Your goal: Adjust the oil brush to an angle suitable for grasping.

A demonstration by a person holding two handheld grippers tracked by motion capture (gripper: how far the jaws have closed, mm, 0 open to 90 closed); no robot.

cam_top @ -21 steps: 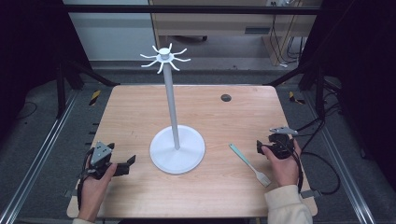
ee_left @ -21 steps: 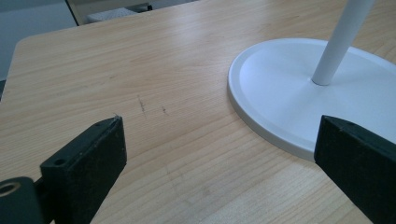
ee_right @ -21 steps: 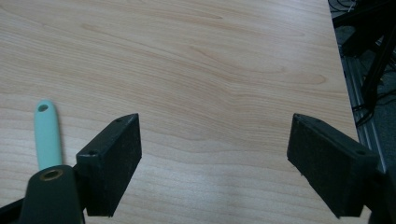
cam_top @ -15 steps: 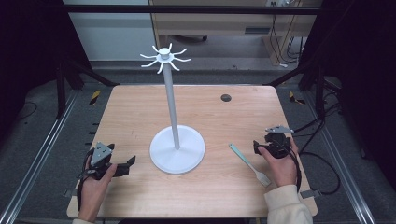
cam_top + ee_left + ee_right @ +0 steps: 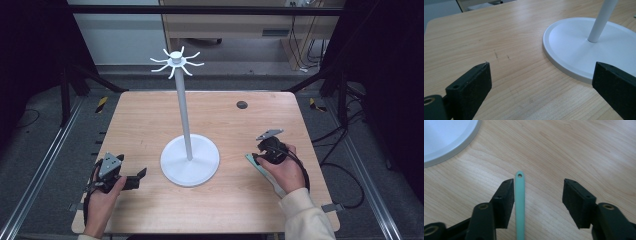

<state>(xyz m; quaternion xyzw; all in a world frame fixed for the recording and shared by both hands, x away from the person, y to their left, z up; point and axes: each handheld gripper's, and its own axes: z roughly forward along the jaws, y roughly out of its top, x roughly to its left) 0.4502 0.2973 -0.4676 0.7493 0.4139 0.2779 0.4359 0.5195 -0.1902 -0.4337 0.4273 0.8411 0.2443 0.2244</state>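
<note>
Wooden counter (image 5: 150, 125) carries a white stand (image 5: 189, 159): round base, upright pole, crown of curved hooks at the top, set near the counter's centre. Small dark round spot (image 5: 242, 104) on the far right part of the counter. Left gripper (image 5: 131, 179) lies low at the near left, held in the left hand (image 5: 102, 197), jaws spread wide with bare wood between them; in the left gripper view the stand's base sits just beyond the right jaw. Right gripper (image 5: 537, 192), in the right hand (image 5: 285, 170), is at the near right, jaws apart and straddling a mint-green utensil handle (image 5: 520, 202) with a hanging hole at its tip. Handle lies flat on the counter, close against the left jaw, clear of the right jaw; not clamped.
</note>
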